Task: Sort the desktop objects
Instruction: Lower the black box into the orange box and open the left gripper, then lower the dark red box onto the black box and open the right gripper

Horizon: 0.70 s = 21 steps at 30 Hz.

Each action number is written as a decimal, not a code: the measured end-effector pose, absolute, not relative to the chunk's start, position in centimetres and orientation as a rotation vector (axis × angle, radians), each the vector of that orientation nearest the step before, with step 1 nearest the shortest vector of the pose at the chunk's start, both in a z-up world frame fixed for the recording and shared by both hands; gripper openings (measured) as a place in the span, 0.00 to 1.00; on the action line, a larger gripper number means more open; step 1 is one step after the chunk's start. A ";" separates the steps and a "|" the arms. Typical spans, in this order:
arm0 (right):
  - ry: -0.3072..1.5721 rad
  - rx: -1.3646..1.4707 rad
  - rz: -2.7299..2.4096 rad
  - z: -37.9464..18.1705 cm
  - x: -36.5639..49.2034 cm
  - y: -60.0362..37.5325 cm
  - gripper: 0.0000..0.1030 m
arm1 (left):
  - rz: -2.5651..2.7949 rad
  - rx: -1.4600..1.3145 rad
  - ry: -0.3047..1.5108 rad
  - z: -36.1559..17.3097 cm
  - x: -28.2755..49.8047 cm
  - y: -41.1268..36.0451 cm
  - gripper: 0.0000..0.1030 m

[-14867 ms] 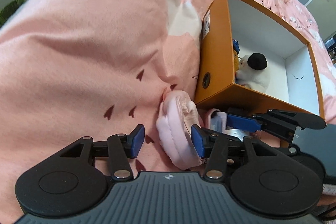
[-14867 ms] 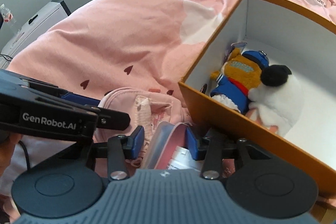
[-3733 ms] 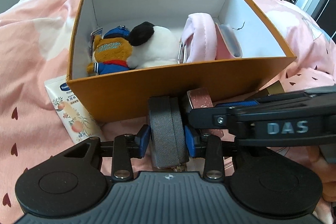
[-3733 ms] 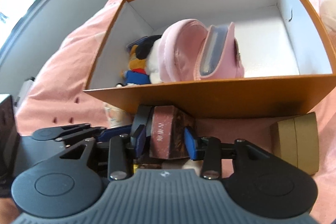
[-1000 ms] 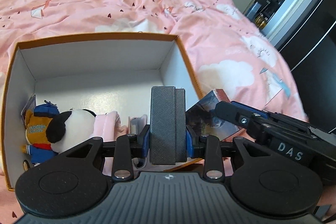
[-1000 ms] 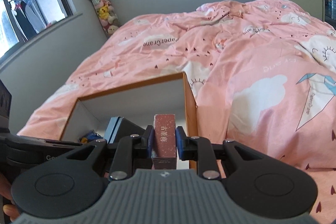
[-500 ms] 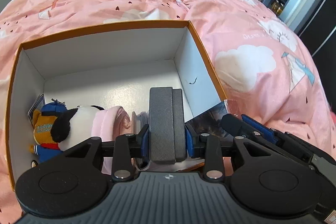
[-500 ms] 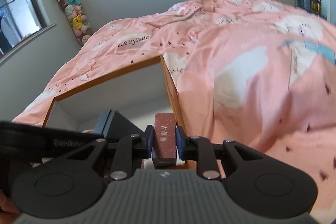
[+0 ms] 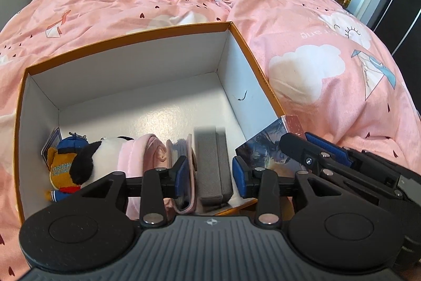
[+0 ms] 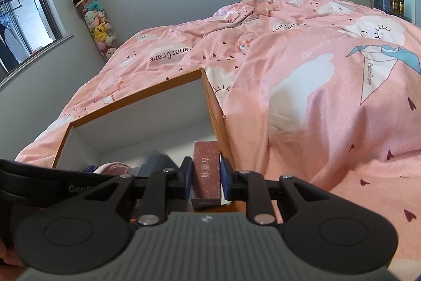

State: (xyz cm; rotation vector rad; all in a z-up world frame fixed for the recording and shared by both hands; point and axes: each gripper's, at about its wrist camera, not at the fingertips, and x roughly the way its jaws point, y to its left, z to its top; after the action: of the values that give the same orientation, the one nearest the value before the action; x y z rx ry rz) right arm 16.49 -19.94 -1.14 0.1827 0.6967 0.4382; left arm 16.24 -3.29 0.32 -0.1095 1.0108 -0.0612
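An orange box (image 9: 126,37) with white inside stands on the pink bed. A plush toy (image 9: 79,165) and a pink pouch (image 9: 136,157) lie along its near wall. My left gripper (image 9: 211,173) hangs over the box, its jaws opening. A grey case (image 9: 213,162), blurred, stands between the pads with a gap on each side, down beside the pouch. My right gripper (image 10: 204,175) is shut on a dark red box (image 10: 206,165) just inside the orange box's right wall (image 10: 215,112). From the left wrist view that red box (image 9: 265,146) shows its printed side.
A pink duvet (image 9: 315,65) with cloud prints lies all around the orange box. The far half of the box floor (image 9: 147,107) is bare white. A column of plush toys (image 10: 97,25) stands in the room's far corner by a window.
The left jaws have spread and let go of the grey case, which has sunk into the box beside the pouch. The right gripper with the red box has come down slightly.
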 end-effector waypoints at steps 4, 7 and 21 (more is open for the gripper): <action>0.700 0.163 0.439 -1.1 16.7 -19.8 0.23 | -0.070 -0.133 1.012 0.3 16.1 -2.7 0.50; 0.700 0.124 0.441 -1.0 16.9 -19.4 0.23 | -0.097 -0.167 0.978 1.0 15.5 -2.2 0.50; 0.803 -0.005 0.516 -1.7 19.7 -17.3 0.23 | 0.026 -0.277 0.879 2.9 13.7 3.9 0.50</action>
State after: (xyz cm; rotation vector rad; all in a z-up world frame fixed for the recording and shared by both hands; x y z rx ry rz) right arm 19.72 -17.29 -1.66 -0.0045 0.8026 0.5159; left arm 13.71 3.93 2.89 -0.2773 0.8794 0.0258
